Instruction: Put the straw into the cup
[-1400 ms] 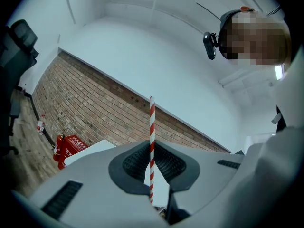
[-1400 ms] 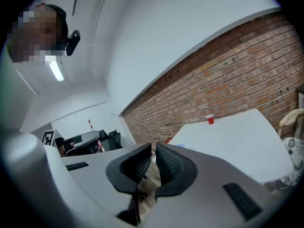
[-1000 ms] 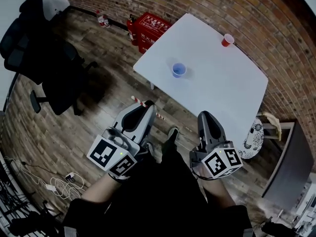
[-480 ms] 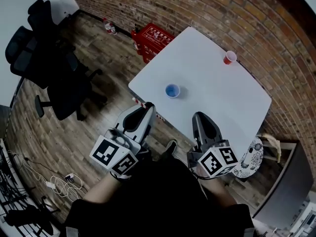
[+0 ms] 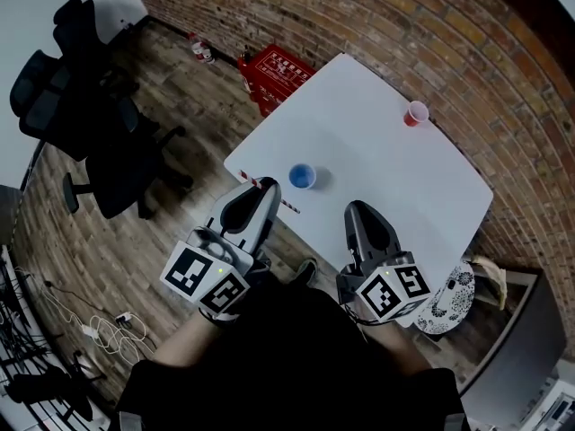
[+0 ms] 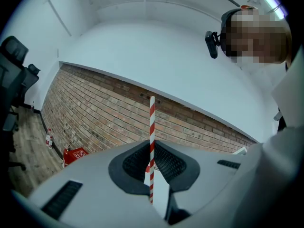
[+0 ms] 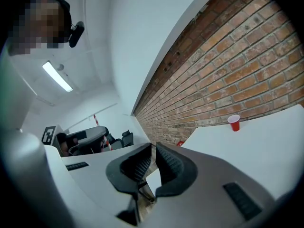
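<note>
Your left gripper (image 5: 262, 189) has its fingers (image 6: 135, 164) clenched on the straw (image 5: 289, 206), a red-and-white striped one. In the left gripper view the straw (image 6: 152, 127) stands upright between them and sticks out well past their tips. In the head view it lies crosswise at the fingertips, just on your side of the blue cup (image 5: 302, 176) and a little to its left, near it but not touching. One end shows over the near edge of the counter (image 5: 386, 160) close to the blue cup, and the other shows over the floor (image 5: 180, 241) further to the left. The blue cup stands upright, mouth open, near the counter's near corner. Your right gripper (image 5: 359, 214) is to the right of the blue cup and nearer to you, over the counter's near edge. In the right gripper view its fingers (image 7: 129, 166) are drawn together with only a thin slit left, and nothing sits between them. A red cup (image 5: 415, 113) stands upright well beyond the blue cup and to its right, close to the brick wall (image 5: 467, 52). A red crate (image 5: 280, 70) sits on the floor beyond the blue cup and slightly left. Black chairs (image 5: 99, 142) stand well off to its left.
</note>
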Available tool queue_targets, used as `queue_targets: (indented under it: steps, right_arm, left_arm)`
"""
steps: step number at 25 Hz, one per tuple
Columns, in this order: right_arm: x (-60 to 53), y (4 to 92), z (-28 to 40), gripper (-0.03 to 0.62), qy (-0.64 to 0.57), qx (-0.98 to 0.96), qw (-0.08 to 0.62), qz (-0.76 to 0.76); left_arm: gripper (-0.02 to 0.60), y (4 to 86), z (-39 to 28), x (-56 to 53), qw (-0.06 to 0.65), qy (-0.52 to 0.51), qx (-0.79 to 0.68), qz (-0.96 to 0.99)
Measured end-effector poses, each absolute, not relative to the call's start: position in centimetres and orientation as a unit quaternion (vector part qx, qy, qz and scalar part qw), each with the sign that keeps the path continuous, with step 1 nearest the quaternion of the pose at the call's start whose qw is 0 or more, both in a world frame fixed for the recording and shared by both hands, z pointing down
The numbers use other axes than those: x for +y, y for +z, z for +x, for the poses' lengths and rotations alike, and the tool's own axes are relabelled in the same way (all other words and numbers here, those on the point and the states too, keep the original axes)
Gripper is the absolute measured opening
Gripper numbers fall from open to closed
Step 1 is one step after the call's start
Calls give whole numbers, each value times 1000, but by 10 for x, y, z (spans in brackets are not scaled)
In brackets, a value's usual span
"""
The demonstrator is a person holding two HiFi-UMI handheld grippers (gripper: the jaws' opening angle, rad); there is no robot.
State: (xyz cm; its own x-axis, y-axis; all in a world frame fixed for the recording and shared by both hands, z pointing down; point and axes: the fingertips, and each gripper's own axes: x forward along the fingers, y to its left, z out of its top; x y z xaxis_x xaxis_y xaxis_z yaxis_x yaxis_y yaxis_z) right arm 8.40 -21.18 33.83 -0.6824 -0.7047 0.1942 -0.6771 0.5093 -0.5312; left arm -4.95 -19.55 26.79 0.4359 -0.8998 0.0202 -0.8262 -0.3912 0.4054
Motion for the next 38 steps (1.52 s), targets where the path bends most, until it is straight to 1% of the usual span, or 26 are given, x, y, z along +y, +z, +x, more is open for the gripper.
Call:
queue_targets:
  steps: [8, 17, 21, 28, 38]
  right_arm:
    - [-221, 345, 80, 51, -305, 864, 26, -399]
    - [-247, 354, 60, 51, -306, 842, 34, -443]
    - [-255, 355, 49, 51, -303, 834, 29, -461]
    - [-266, 366, 40, 51, -319, 813, 26, -486]
    - [-266, 398, 50, 51, -351, 790, 28, -502]
  left_arm:
    - [38, 275, -44, -215, 189, -89, -510, 834]
    - [38, 290, -61, -255, 204, -80, -459, 861]
    - [38, 295, -77, -273, 214, -81, -447, 865]
    - [38, 313, -84, -300, 233, -70, -420, 874]
    - [38, 342, -83, -322, 257, -66, -414, 871]
